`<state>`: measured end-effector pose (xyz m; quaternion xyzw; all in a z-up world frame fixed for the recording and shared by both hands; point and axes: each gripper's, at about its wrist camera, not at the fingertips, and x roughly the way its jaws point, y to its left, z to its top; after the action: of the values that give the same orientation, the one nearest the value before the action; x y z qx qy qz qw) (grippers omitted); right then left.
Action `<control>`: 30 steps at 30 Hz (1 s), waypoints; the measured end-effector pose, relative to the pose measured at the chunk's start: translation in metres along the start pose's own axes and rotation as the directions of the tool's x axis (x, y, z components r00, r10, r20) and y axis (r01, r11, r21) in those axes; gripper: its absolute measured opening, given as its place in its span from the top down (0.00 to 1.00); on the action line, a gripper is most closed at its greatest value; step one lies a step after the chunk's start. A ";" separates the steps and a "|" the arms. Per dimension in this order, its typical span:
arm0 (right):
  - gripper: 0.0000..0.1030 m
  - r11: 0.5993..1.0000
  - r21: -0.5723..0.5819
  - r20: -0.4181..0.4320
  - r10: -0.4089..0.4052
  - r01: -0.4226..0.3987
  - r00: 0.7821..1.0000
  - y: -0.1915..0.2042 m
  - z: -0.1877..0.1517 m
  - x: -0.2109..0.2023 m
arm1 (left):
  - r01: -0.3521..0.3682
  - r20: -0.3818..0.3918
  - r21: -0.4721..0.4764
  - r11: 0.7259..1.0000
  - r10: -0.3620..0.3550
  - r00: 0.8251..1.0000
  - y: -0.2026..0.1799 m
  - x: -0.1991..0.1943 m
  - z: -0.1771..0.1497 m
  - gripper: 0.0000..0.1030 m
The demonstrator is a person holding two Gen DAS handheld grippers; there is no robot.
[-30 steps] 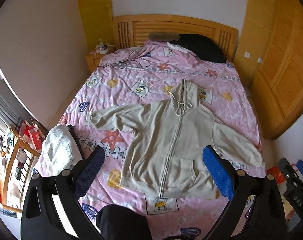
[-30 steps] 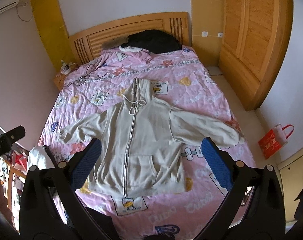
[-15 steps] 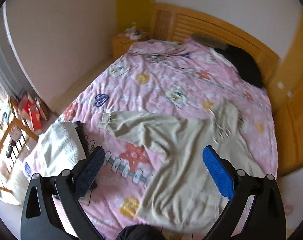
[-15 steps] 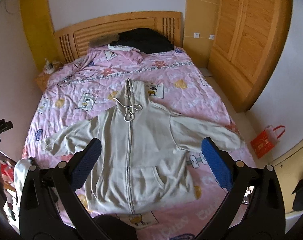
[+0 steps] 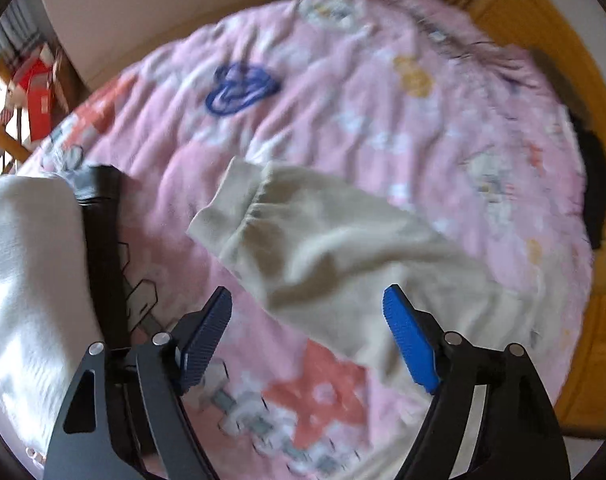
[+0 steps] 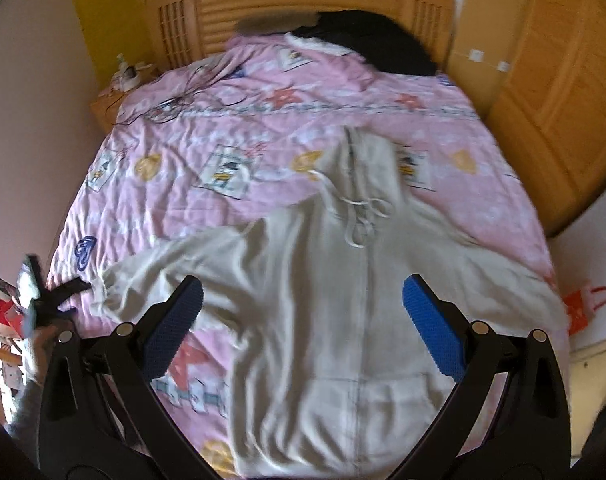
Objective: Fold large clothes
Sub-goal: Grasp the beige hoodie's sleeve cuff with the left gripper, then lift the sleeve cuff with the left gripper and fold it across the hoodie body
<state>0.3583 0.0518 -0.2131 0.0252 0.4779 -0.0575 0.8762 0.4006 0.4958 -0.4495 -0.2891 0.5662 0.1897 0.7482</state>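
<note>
A beige zip hoodie [image 6: 343, 300] lies spread face up on the pink bedspread [image 6: 231, 136], hood toward the headboard. Its left sleeve [image 5: 323, 248] stretches out with the cuff [image 5: 223, 212] at the end. My left gripper [image 5: 309, 334] hovers close above this sleeve, behind the cuff; its jaws are closing, with the sleeve under the gap and the blue pads clear of the cloth. In the right wrist view the left gripper [image 6: 59, 294] shows as a dark shape at the cuff. My right gripper [image 6: 303, 320] hangs open above the hoodie's chest, holding nothing.
A white folded cloth [image 5: 27, 280] and a black item [image 5: 103, 240] lie at the bed's left edge. Black clothing [image 6: 367, 44] sits by the wooden headboard [image 6: 303, 0]. Cables [image 6: 191, 92] trail near a nightstand [image 6: 111, 104]. A wardrobe [image 6: 559, 80] stands right; a red bag [image 6: 583, 304] is on the floor.
My left gripper dropped down and swung left onto the hoodie's left sleeve, and its jaws narrowed. My right gripper sank closer over the hoodie's chest and stayed open.
</note>
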 end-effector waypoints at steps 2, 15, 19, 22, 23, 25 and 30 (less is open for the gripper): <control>0.06 0.999 -0.010 -0.006 0.038 -0.038 0.999 0.023 0.003 0.025 | -0.023 -0.041 -0.018 1.000 0.022 0.999 0.009 0.037 0.008 0.27; 0.06 0.989 -0.115 -0.083 0.082 -0.091 0.993 0.095 -0.017 0.107 | -0.008 -0.130 -0.130 0.991 -0.009 0.991 0.042 0.153 0.026 0.66; 0.06 0.990 -0.117 -0.104 0.069 -0.081 0.992 0.093 -0.021 0.112 | 0.032 -0.118 -0.162 0.986 -0.052 0.992 0.042 0.152 0.032 0.91; 0.06 0.992 -0.104 -0.102 0.065 -0.076 0.993 0.090 -0.021 0.112 | 0.074 -0.080 -0.125 0.989 -0.085 0.993 0.038 0.141 0.032 0.92; 0.06 0.992 -0.102 -0.099 0.060 -0.070 0.993 0.090 -0.020 0.112 | 0.082 -0.073 -0.114 0.990 -0.091 0.993 0.039 0.135 0.031 0.93; 0.06 0.993 -0.093 -0.093 0.058 -0.066 0.994 0.088 -0.018 0.112 | 0.089 -0.076 -0.068 0.994 -0.095 0.993 0.032 0.127 0.031 0.93; 0.06 0.997 -0.066 -0.065 0.039 -0.044 0.997 0.071 -0.022 0.111 | 0.022 0.043 0.095 0.995 -0.026 0.999 -0.012 0.080 0.036 0.93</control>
<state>0.4080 0.1161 -0.3194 0.0074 0.5065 -0.0224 0.8619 0.4577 0.5068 -0.5165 -0.2561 0.5545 0.1599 0.7755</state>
